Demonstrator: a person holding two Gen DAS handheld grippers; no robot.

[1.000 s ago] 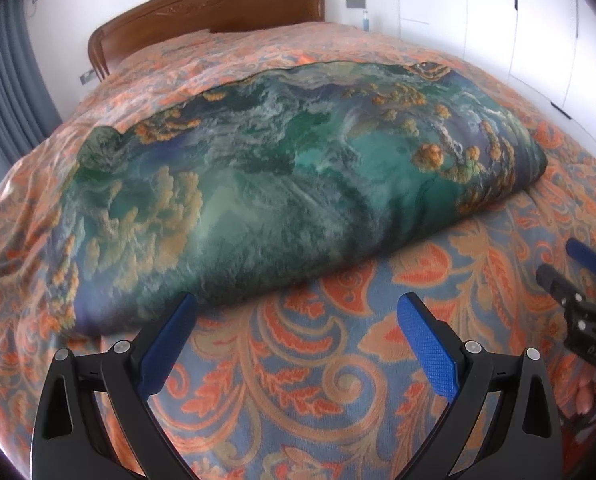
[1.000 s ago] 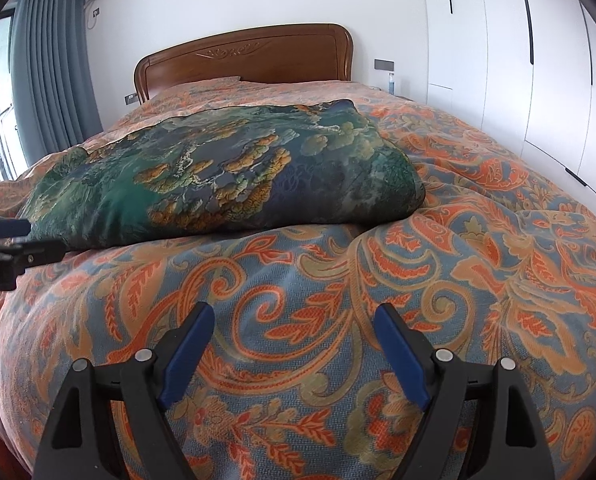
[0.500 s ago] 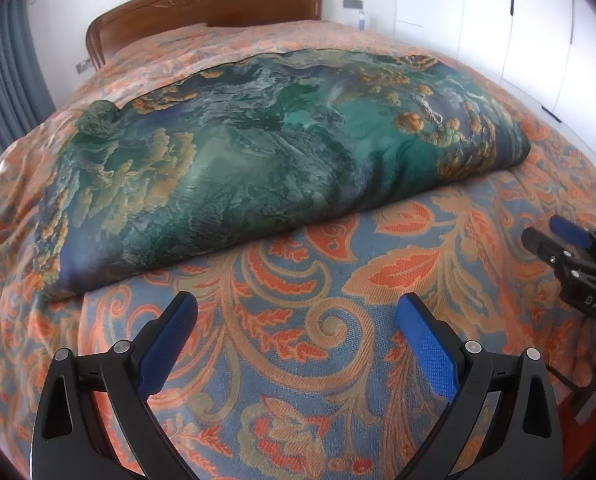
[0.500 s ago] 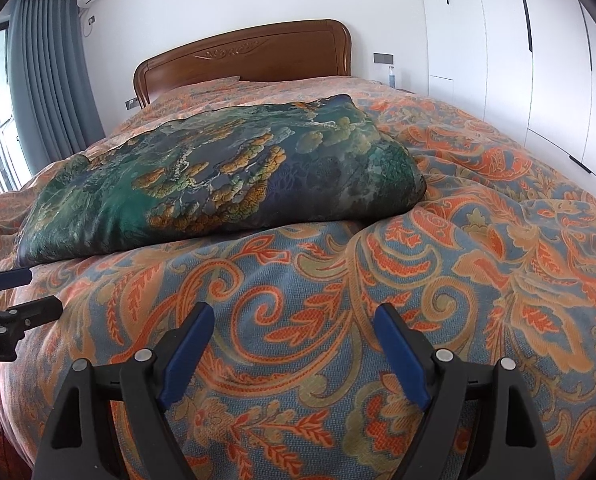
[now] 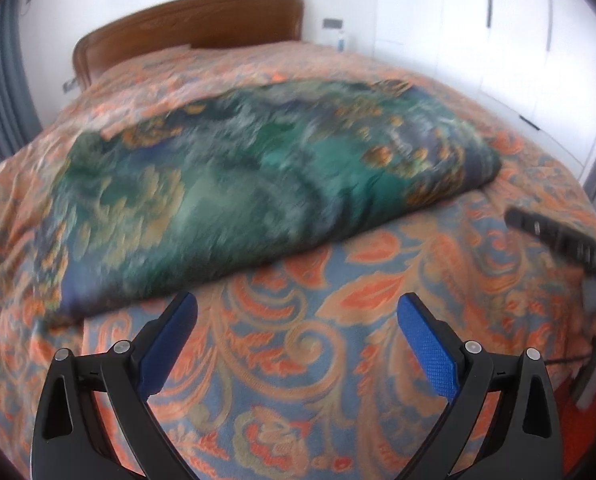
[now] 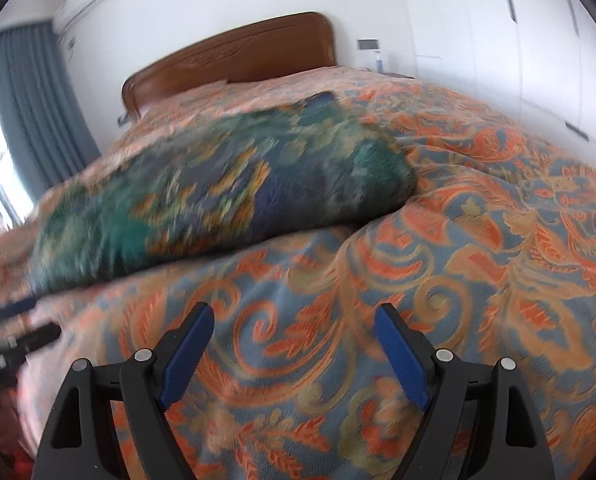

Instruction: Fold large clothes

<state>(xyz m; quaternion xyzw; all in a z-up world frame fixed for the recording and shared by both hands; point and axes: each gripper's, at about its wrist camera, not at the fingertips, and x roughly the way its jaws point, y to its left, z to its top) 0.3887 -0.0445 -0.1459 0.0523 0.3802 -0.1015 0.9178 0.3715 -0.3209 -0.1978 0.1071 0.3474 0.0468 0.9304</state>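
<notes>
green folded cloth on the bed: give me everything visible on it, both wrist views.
The green folded cloth is a thick, puffy bundle printed in teal, dark blue and gold, with a slight sheen. It lies flat on the orange-and-blue patterned bedspread, long side across the bed, rounded fold edges toward the cameras. Only the bedspread touches it; both grippers are short of it. Motion blur hides finer detail.
</notes>
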